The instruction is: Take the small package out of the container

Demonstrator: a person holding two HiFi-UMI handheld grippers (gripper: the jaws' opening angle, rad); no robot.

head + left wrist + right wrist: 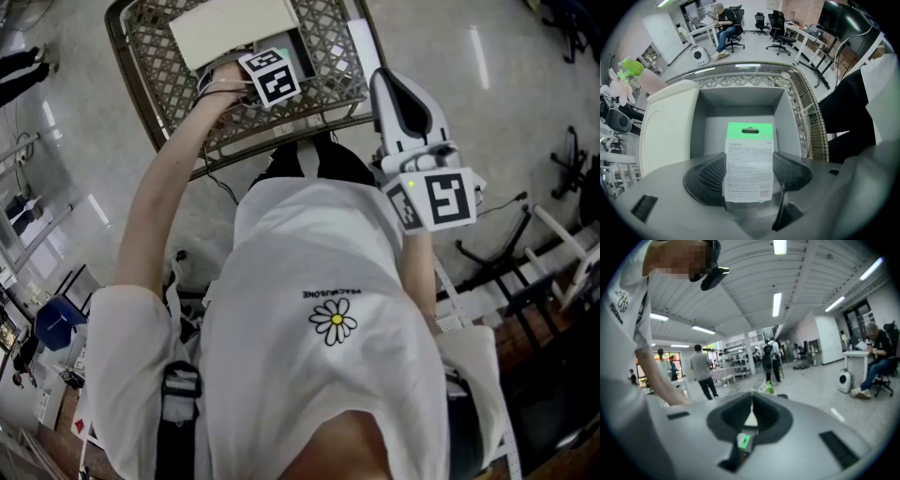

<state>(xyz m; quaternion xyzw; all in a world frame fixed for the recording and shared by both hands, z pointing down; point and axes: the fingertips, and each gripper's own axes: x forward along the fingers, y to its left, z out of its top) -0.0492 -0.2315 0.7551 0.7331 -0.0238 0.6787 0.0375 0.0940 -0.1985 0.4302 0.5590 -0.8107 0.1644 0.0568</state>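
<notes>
The small package (749,140), a flat card with a green top and a white printed label, stands upright between the jaws of my left gripper (750,171), which is shut on it. Behind and below the package is the open grey container (740,101), with its white lid (668,126) at the left. In the head view the left gripper's marker cube (272,75) is over the container (302,49); the jaws and the package are hidden there. My right gripper (751,411) is shut with nothing in it, held up in the air (394,94) to the right of the basket.
The container sits in a wire mesh basket (150,47) whose rim (806,108) curves round its far and right sides. Office chairs (780,28) and desks stand beyond, and a seated person (723,21). Several people stand far off in the right gripper view.
</notes>
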